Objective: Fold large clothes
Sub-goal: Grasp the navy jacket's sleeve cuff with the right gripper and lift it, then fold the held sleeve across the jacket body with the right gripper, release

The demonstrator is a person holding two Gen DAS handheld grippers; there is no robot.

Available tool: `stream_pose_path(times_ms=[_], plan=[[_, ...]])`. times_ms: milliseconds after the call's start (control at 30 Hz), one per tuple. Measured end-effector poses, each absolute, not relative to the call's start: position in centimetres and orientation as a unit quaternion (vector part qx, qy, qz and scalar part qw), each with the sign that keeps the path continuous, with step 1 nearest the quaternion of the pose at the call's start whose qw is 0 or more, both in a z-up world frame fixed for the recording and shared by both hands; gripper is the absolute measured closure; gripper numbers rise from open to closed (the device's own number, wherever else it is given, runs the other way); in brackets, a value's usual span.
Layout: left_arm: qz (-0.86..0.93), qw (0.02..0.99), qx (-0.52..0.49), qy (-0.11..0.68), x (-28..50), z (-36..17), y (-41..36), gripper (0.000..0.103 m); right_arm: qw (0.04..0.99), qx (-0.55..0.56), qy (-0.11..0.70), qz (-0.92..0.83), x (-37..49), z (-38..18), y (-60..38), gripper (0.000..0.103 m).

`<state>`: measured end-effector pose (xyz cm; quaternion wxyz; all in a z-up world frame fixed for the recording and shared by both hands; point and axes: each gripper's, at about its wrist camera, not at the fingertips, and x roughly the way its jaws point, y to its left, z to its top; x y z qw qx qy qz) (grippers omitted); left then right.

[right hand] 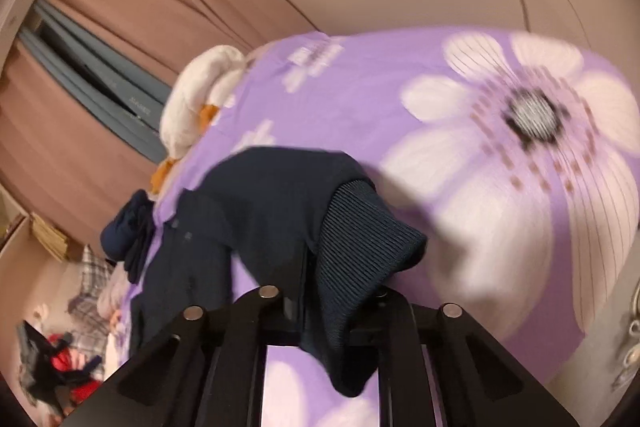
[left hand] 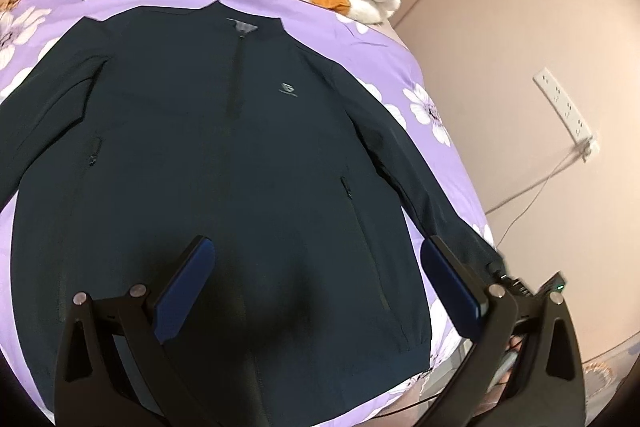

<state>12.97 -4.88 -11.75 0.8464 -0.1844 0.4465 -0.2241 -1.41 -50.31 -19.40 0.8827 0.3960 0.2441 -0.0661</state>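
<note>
Left gripper fingers gape over the jacket; right gripper, blurred, apparently pinches its cuff.

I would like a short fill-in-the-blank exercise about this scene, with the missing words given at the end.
1. The dark jacket lies flat on a bedspread whose main colour is ____.
2. The right claw is shut on the jacket's ribbed ____.
3. The left claw hovers over the jacket with its jaws ____.
4. The jacket's front zip is ____.

Missing words: purple; cuff; open; closed
</note>
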Motion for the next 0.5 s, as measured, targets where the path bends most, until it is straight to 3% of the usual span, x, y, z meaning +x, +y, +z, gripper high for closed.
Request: stream_pose_path(times_ms=[267,500], plan=[[-0.183,0.866,-0.206,0.418,13.8,-10.3,0.3,0.000,0.928,0.304,0.201,-0.076,5.3,-5.3,-46.7,0.091],[-0.111,0.871,-0.220,0.426,15.2,-11.0,6.8,0.000,0.965,0.157,0.210,-0.010,15.9,3.8,-33.4,0.091]])
